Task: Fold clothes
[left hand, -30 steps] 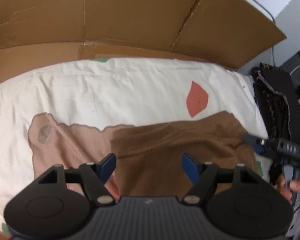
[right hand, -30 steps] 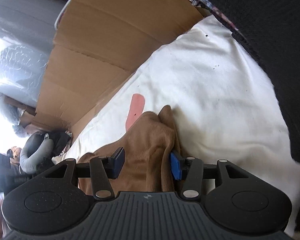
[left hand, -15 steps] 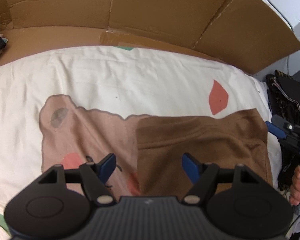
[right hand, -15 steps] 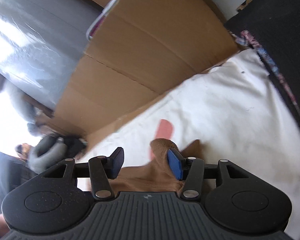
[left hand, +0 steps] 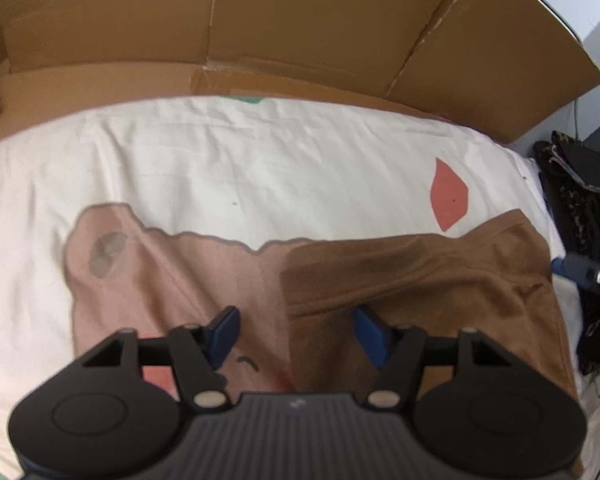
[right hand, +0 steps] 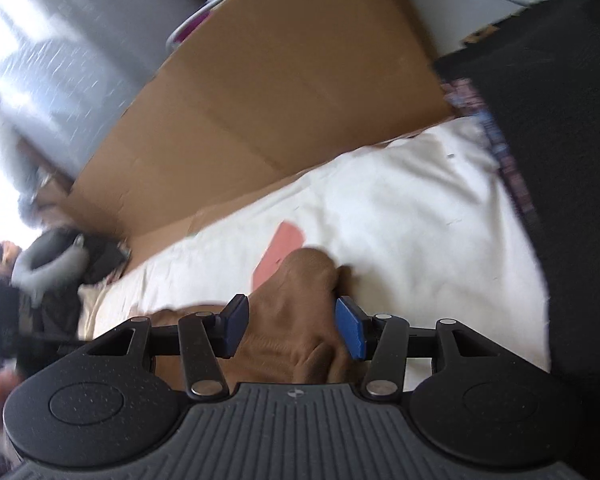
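A brown garment (left hand: pixel 420 280) lies on a white bedsheet (left hand: pixel 260 168) with a printed bear figure and red patches. My left gripper (left hand: pixel 296 332) hovers low over the garment's left edge. Its jaws are closing, the edge lies below the gap, and the blue pads touch no cloth. My right gripper (right hand: pixel 292 330) is shut on a raised bunch of the same brown garment (right hand: pixel 296 312) at its right end, both pads against the fabric. In the left wrist view the right gripper's fingertip (left hand: pixel 572 270) shows beside the garment's right edge.
A cardboard wall (left hand: pixel 300 32) stands along the far side of the sheet. Dark patterned clothes (left hand: pixel 580 208) are heaped off the right edge. In the right wrist view a grey wrapped bulk (right hand: pixel 60 52) and a grey cushion (right hand: pixel 48 264) lie to the left.
My left gripper has sunk closer to the garment's left edge and its jaws have narrowed. My right gripper has rolled and risen a little with the bunched fabric in it.
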`<state>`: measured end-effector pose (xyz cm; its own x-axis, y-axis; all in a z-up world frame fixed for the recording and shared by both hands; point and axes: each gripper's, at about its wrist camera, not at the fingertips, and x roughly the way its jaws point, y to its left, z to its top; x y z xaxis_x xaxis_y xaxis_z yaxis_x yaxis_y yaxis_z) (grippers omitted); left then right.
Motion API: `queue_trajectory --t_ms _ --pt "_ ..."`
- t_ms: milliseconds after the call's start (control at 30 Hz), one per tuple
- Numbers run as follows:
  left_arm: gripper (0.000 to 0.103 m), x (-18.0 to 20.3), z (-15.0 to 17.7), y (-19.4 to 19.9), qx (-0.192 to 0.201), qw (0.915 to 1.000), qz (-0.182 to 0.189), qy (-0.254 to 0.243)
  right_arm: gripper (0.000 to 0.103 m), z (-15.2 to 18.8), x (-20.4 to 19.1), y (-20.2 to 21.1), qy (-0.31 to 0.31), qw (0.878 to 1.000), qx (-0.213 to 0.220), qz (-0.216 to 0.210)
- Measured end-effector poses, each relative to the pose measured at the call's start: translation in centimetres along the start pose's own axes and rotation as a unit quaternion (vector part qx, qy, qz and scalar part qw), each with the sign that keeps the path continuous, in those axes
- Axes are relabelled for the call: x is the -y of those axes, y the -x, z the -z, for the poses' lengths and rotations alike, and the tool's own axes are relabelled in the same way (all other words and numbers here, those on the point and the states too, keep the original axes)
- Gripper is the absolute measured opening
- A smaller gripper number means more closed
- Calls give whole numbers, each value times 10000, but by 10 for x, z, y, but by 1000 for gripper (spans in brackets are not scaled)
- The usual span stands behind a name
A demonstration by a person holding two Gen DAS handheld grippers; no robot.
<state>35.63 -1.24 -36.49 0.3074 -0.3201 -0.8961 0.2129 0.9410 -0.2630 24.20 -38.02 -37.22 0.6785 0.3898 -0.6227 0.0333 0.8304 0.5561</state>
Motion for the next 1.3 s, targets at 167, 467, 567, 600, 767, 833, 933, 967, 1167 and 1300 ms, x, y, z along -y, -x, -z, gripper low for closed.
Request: queue_trajectory --t_ms 167,467,567,600,767,833,933,967,1167,1300 --pt "35 -3 -2 -9 -75 9991 372 197 55 10 -16 -8 448 9985 -302 87" --pt "17 -4 -11 2 337 9977 542 248 47 7 -19 -1 704 9960 -254 493" --pt "12 -6 -15 4 462 9971 524 300 47 5 -30 10 988 9940 -173 439" --pt "12 -9 -16 3 443 9970 536 355 47 6 -33 10 1087 9929 -243 417" --pt "15 -7 -16 6 397 9974 529 303 46 17 -35 -8 1237 9863 -800 747" --pt "19 -7 -16 6 382 9974 519 310 46 17 -30 -12 1077 9875 -889 736" --pt "22 -8 -16 7 360 9976 505 320 37 14 -27 -16 1002 9869 -1003 766" --pt "22 -8 -15 7 352 9976 501 324 31 12 -26 -17 1007 9862 -1038 807" --pt "28 -7 -13 11 335 9978 508 269 5 4 -29 -6 1352 9832 -817 916" --pt "35 -5 -11 13 299 9981 500 220 3 1 -33 -5 1725 9753 -714 1184"
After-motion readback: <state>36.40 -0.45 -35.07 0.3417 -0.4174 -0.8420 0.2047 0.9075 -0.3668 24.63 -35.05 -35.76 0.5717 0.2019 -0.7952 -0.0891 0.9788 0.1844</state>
